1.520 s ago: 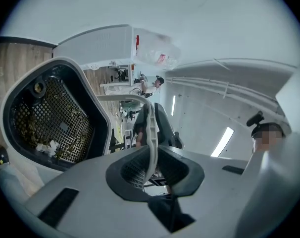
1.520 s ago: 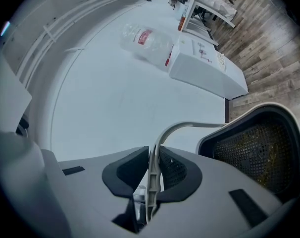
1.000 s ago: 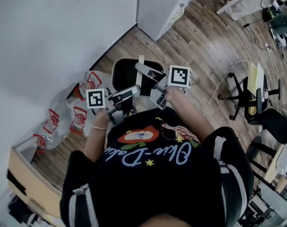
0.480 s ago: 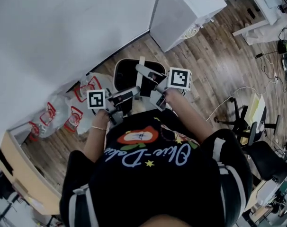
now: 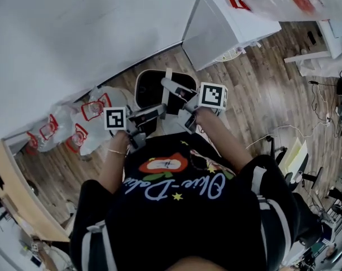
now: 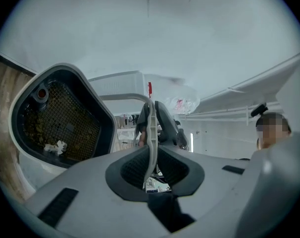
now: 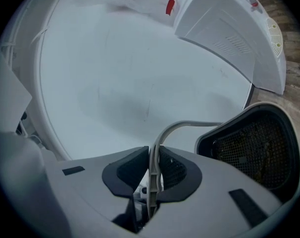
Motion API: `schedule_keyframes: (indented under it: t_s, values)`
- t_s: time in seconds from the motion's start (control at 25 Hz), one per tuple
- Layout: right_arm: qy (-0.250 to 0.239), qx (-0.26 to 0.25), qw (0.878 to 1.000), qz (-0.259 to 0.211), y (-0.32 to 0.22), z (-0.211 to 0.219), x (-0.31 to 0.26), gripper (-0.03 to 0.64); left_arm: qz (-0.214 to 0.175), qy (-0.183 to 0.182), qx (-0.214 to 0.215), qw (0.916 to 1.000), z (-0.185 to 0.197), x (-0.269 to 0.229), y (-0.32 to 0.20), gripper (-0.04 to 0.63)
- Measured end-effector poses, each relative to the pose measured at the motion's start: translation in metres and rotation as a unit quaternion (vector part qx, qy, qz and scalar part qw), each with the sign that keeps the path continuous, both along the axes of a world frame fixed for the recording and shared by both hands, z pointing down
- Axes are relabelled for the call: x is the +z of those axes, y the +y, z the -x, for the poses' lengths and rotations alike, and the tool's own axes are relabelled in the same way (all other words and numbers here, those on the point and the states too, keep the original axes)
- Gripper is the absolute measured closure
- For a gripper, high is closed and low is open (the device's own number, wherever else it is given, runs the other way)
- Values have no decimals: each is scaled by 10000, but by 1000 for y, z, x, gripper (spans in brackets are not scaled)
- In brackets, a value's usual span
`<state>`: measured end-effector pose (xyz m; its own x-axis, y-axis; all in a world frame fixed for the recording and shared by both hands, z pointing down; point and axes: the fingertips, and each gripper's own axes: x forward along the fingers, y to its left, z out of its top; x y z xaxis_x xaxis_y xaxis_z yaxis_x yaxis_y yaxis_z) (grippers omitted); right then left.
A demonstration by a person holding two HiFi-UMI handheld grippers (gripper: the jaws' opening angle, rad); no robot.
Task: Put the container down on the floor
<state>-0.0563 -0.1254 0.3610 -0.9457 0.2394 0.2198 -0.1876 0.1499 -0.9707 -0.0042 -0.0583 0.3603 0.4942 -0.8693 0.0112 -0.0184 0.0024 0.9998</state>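
Note:
A white container (image 5: 157, 87) with a black mesh-lined inside hangs above the wood floor in front of the person. Its thin grey bail handle (image 6: 150, 128) runs between the pads of my left gripper (image 6: 151, 158), which is shut on it. My right gripper (image 7: 154, 171) is shut on the same handle (image 7: 157, 143) from the other side. In the head view the left gripper (image 5: 150, 115) and right gripper (image 5: 174, 96) meet over the container's near rim. The container's open mouth (image 6: 58, 119) shows to the left of the left jaws and to the right of the right jaws (image 7: 254, 145).
White plastic bags with red print (image 5: 75, 127) lie against the wall to the left. A white cabinet (image 5: 230, 24) stands at the back right. A wooden box (image 5: 13, 199) sits at the lower left, and a chair and cables (image 5: 292, 154) at the right.
Both grippers keep the same hold on the handle. The head view has swung: the white cabinet has come further into view and the chair has slid down and right.

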Motion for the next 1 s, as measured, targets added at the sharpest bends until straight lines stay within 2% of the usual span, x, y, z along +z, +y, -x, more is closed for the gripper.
schedule_keyframes:
  t_s: [0.32, 0.6, 0.76, 0.84, 0.92, 1.0]
  values:
    - [201, -417, 9989, 21, 1, 0, 17, 563, 140, -205, -319, 9992, -1, 20, -3, 543]
    - [267, -647, 9974, -158, 4, -1, 46, 563, 269, -9, -415, 9988, -10, 51, -2, 541]
    - [534, -605, 9967, -13, -9, 4, 74, 563, 409, -94, -333, 9986, -2, 76, -16, 541]
    - [620, -594, 9963, 57, -25, 11, 89, 562, 558, 2, -293, 9980, 5, 90, -31, 540]
    - [595, -635, 9962, 28, -35, 20, 101, 563, 678, 97, -292, 9972, 10, 104, -40, 540]
    - [607, -675, 9959, -26, -37, 22, 113, 562, 744, 11, -228, 9970, 12, 119, -41, 540]
